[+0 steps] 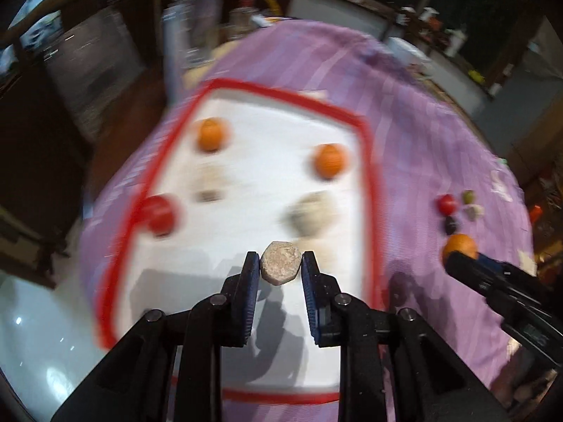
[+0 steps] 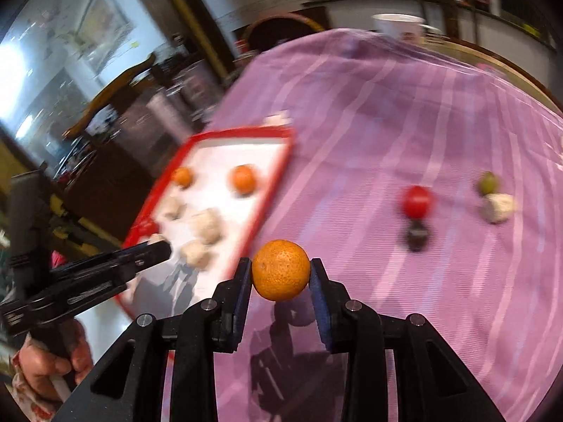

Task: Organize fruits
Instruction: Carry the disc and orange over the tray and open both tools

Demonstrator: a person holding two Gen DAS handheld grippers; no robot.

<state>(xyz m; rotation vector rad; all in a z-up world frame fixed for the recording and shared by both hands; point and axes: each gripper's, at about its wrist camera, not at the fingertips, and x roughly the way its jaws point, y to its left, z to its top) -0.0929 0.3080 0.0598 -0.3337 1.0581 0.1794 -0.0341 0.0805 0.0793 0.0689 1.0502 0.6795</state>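
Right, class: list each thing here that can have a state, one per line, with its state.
Left gripper: shut on the beige lump, above the tray.
Right gripper: shut on the orange, above the purple cloth.
Red-rimmed tray: holds two oranges, a red fruit and pale lumps.
Red fruit on cloth: loose, not gripped.
Green fruit: loose on the cloth.

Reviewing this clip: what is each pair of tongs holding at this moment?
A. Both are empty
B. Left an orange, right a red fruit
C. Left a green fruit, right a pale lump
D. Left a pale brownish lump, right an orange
D: the left tongs pinch a pale brownish lump over the red-rimmed tray, and the right tongs clamp an orange above the purple cloth.
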